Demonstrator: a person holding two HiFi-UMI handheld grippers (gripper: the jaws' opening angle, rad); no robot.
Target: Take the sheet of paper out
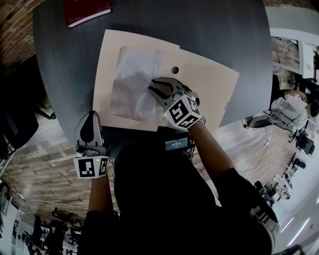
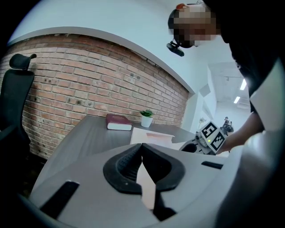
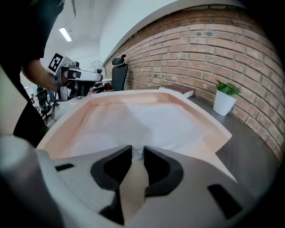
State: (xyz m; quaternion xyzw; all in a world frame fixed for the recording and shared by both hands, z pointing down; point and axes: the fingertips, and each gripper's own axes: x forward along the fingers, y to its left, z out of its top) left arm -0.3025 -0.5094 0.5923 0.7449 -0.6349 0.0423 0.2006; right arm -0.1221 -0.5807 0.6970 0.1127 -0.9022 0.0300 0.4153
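A beige envelope (image 1: 207, 82) lies open on the dark round table (image 1: 224, 30), with a white sheet of paper (image 1: 130, 82) on top of it. My right gripper (image 1: 152, 88) points down at the sheet's right edge. In the right gripper view its jaws (image 3: 137, 151) stand close together, with a puckered bit of the paper (image 3: 151, 122) pinched between the tips. My left gripper (image 1: 91, 115) is at the envelope's near left corner. In the left gripper view its tips (image 2: 141, 145) meet, and the beige envelope (image 2: 151, 133) shows in the gap behind them.
A dark red book (image 1: 87, 11) lies at the table's far side, with a small potted plant (image 3: 224, 100) near it. A brick wall (image 2: 89, 84) runs behind the table, and a black office chair (image 2: 18, 89) stands at the left. The table's near edge is at my body.
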